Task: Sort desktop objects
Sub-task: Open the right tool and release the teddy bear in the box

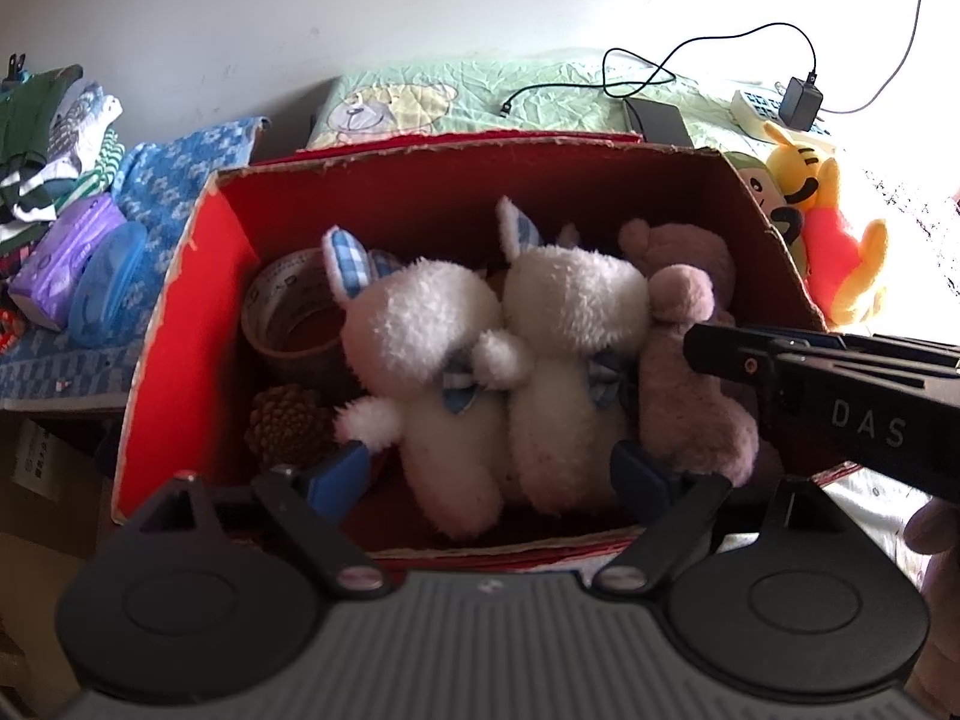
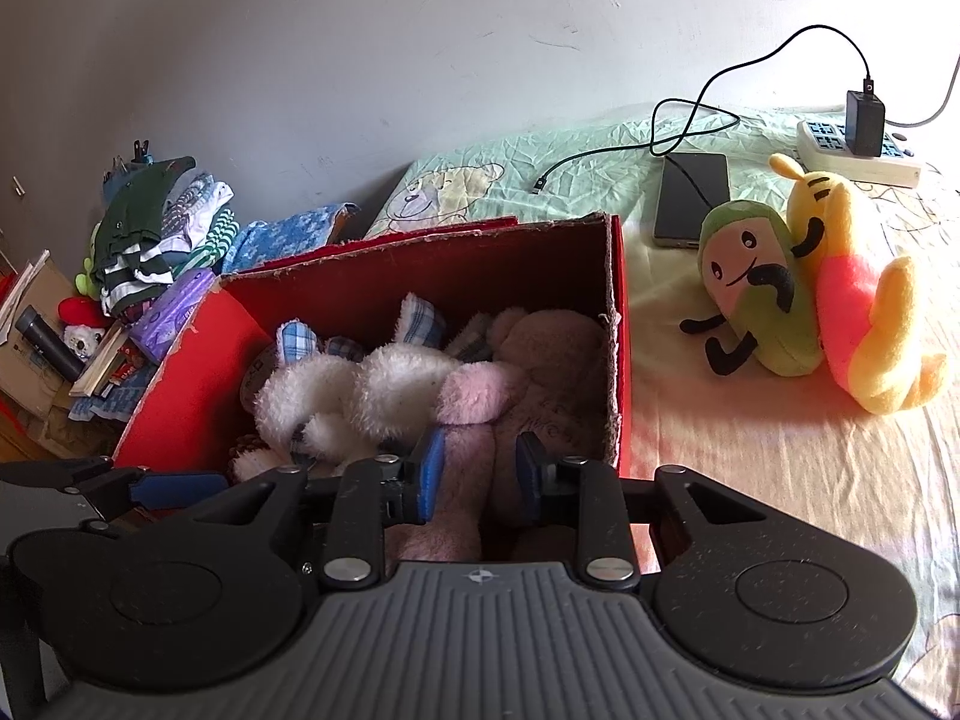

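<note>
Looking along my left tongs (image 1: 492, 471), I see the fingers spread wide and released, straddling the lower ends of two white plush rabbits (image 1: 480, 372) that lie side by side in the red box (image 1: 180, 324). My right tongs (image 2: 477, 477) hang over the near right corner of the same box, their blue pads (image 2: 431, 471) apart on either side of a pink plush toy (image 2: 468, 420); I cannot tell whether they touch it. A brown plush bear (image 2: 552, 366) lies against the box's right wall. Left of the rabbits sit a roll of tape (image 1: 288, 312) and a pine cone (image 1: 288, 420). Outside the box, on the bed sheet (image 2: 750, 468), a green plush (image 2: 756, 300) leans against a yellow plush (image 2: 864, 312), with a phone (image 2: 690, 198) and a power strip (image 2: 858, 150) behind them.
</note>
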`<control>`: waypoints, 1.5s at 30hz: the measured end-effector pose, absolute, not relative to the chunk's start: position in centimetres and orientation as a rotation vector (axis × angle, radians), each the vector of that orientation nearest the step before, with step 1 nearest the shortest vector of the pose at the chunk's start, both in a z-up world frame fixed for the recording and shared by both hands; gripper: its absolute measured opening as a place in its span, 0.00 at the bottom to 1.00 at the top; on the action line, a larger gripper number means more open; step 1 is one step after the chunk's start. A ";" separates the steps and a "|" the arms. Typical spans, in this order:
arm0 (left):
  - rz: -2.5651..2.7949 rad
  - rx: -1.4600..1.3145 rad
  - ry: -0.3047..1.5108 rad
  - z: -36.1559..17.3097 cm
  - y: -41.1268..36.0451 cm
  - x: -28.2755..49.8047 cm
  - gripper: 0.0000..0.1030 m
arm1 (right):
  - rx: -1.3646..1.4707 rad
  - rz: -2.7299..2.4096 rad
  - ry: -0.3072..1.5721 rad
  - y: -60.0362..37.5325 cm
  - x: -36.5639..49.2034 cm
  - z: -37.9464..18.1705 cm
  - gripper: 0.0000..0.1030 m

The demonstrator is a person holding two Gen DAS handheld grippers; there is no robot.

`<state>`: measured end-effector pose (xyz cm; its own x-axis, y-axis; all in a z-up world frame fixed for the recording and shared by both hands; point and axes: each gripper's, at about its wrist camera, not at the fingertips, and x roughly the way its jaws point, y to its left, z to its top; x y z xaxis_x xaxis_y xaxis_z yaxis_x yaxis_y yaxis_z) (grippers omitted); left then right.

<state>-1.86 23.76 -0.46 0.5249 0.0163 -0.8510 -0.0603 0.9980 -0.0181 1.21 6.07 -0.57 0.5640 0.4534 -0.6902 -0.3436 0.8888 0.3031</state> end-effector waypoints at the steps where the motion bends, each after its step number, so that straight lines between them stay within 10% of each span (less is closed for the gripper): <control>1: 0.045 -0.047 1.017 -0.5 23.8 -1.9 0.86 | 0.139 0.469 0.851 6.1 1.2 -0.6 0.27; 45: 0.103 -0.083 0.986 0.3 22.5 -1.7 0.85 | 0.164 0.606 0.865 4.1 2.5 -0.2 0.33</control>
<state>-1.67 22.50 0.29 0.5476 0.0494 -0.8353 -0.1245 0.9920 -0.0229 2.50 4.14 -0.17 0.4933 0.5614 -0.6644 -0.4327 0.8210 0.3725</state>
